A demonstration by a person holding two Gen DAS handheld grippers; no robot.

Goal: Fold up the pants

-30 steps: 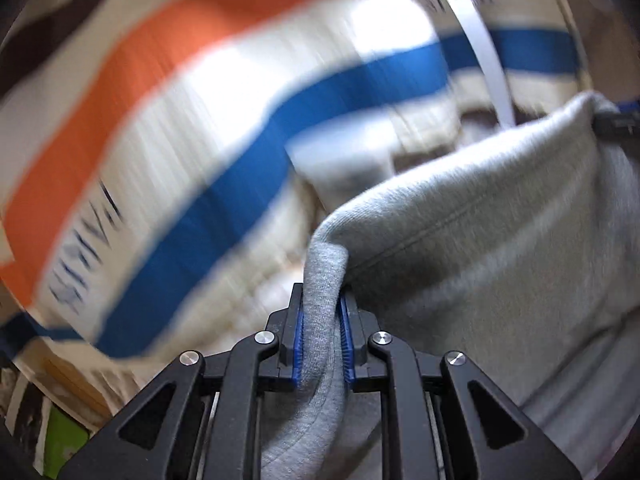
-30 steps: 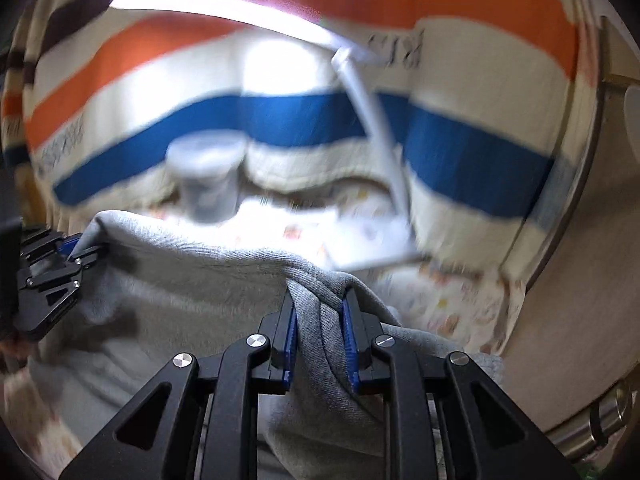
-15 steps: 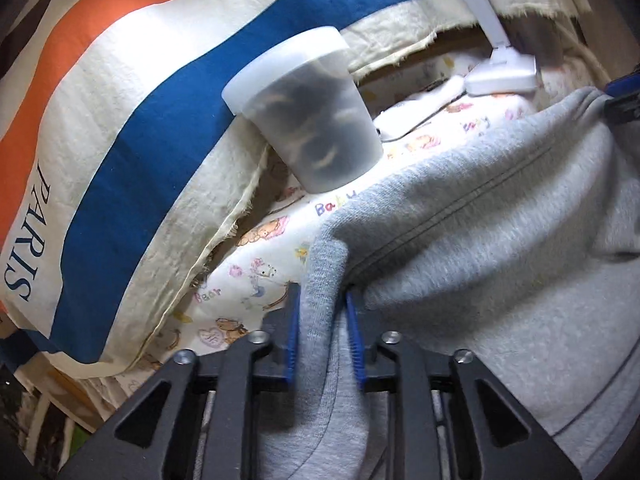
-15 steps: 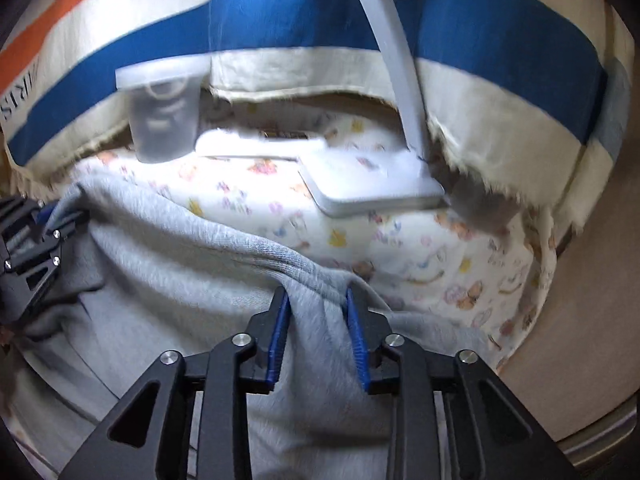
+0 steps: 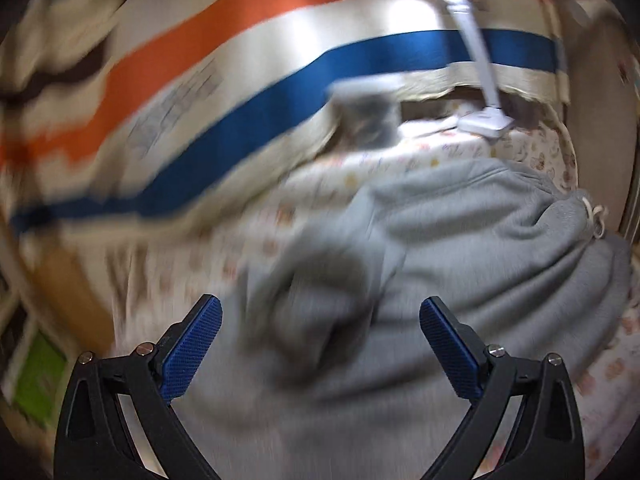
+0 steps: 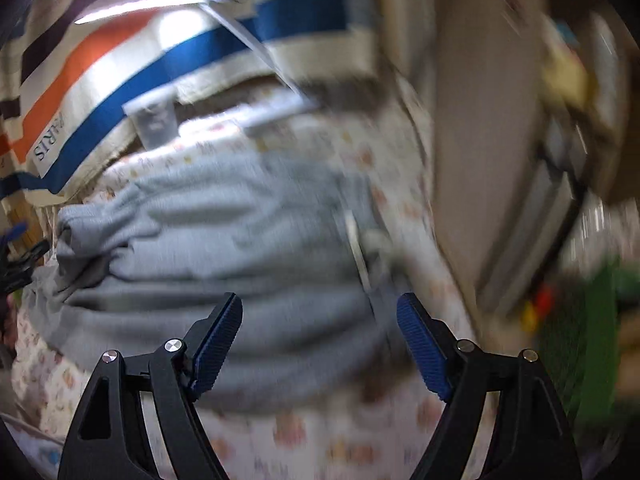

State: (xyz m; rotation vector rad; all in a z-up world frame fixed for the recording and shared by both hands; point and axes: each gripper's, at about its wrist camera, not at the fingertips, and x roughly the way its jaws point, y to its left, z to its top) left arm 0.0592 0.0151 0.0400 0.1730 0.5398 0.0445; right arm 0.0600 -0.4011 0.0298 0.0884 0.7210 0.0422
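Both views badly motion-blurred, so detail is thin. Left gripper (image 5: 320,320): jaws have just been opening, now spread wide, blue pads (image 5: 192,350) clear of the cloth, nothing pinched. Right gripper (image 6: 320,320): same, jaws just opened, wide apart, pads not pressing anything.

Grey sweatpants (image 5: 460,264) lie in a rumpled heap on the printed sheet (image 5: 248,264), in front of both grippers. Left view: nearest bunch of fabric is smeared, can't tell hem from fold; white drawstring (image 5: 592,216) shows at the right end, so waistband is prob. there. Right view: pants (image 6: 224,236) run across the frame w/ heavy creases at the left end; right edge blurred, a pale streak there can't be made out.

Behind: striped cloth (image 5: 248,92) w/ orange & blue bands, lettering only legible in the right view. Clear plastic tub (image 6: 154,120) stands beside the cloth's edge, contents unreadable. White desk lamp (image 5: 486,120) base sits on the sheet past the pants, head cut off by glare. Far left edge of right view shows a sliver of the other gripper, mostly cropped. Right side of that view is smear only.
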